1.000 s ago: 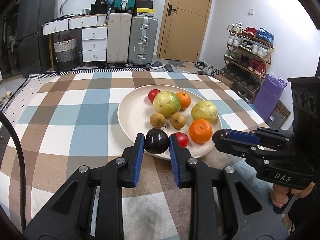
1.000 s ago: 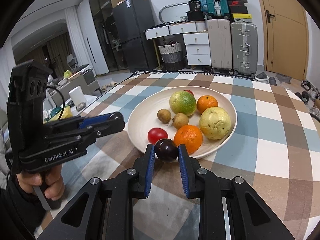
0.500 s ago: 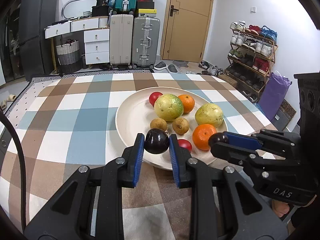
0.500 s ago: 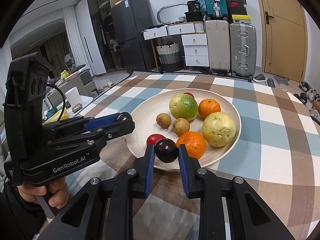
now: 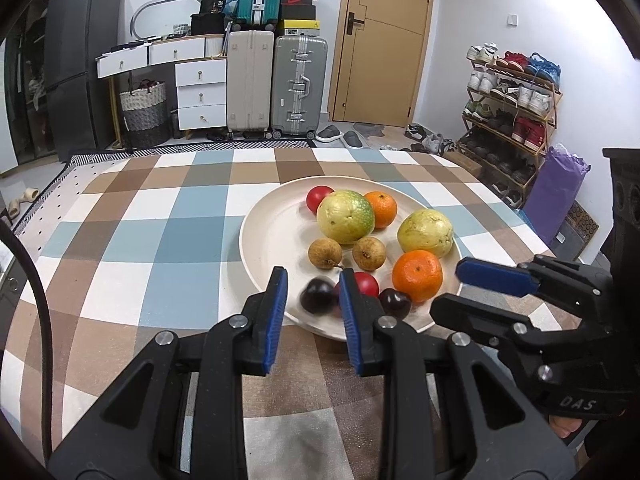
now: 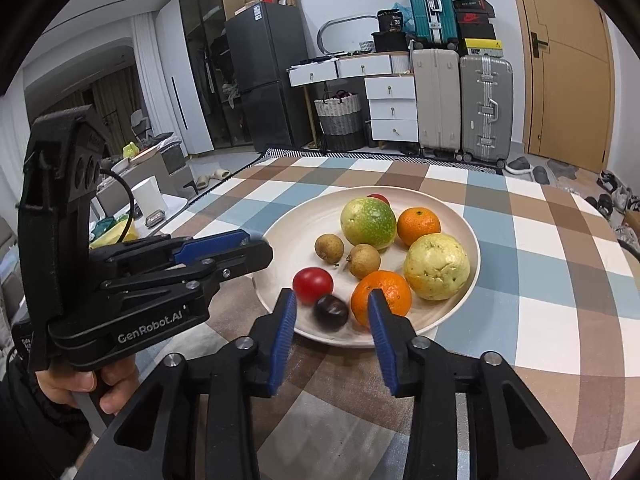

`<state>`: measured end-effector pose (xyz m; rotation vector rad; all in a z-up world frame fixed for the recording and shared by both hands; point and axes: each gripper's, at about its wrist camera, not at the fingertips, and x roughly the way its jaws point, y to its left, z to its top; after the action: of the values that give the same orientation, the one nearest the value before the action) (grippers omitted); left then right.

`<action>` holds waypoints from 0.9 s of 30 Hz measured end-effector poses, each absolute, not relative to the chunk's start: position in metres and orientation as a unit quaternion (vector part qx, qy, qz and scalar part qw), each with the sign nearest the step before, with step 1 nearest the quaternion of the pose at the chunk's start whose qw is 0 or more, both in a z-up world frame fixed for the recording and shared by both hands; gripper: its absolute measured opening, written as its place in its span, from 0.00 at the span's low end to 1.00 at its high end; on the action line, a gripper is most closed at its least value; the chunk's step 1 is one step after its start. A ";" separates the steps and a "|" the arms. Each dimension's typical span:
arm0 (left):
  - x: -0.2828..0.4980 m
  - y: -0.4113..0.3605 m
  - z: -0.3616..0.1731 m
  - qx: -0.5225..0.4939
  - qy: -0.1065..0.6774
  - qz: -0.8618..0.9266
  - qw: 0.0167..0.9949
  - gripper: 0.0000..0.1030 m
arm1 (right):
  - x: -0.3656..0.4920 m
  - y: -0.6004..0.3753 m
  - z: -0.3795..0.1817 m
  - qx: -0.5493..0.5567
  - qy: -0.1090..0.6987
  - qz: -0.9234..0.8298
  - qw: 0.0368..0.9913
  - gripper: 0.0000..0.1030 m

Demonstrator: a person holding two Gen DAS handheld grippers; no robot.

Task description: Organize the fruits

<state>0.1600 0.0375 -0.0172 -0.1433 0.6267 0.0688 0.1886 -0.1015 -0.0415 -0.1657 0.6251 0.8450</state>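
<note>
- Both grippers, left gripper and right gripper, hover jaws wide, empty, at the plate rim's 6 o'clock.
- 2 dark plums lie inside the plate; no fruit shows loose on the worktop, so sorting looks nearly finished.

1. Left gripper: jaws apart, at the plate's 6 o'clock rim.
2. Dark plum: blurred, between the pads, gap on each side.
3. Second plum: on the plate at 5 o'clock, beside an orange.
4. Right gripper: enters from 3 o'clock, jaws parted, holding nothing.
5. Tablecloth: checked, under the plate.
</note>
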 end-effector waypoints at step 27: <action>0.130 0.038 -0.010 -0.068 0.274 0.059 0.957 0.99 | 0.190 -0.153 -0.024 -0.029 0.233 0.364 0.901 1.00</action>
<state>0.1298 0.0380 -0.0105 -0.1390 0.5567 0.1199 0.1899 -0.1528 -0.0235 -0.0610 0.4824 0.7520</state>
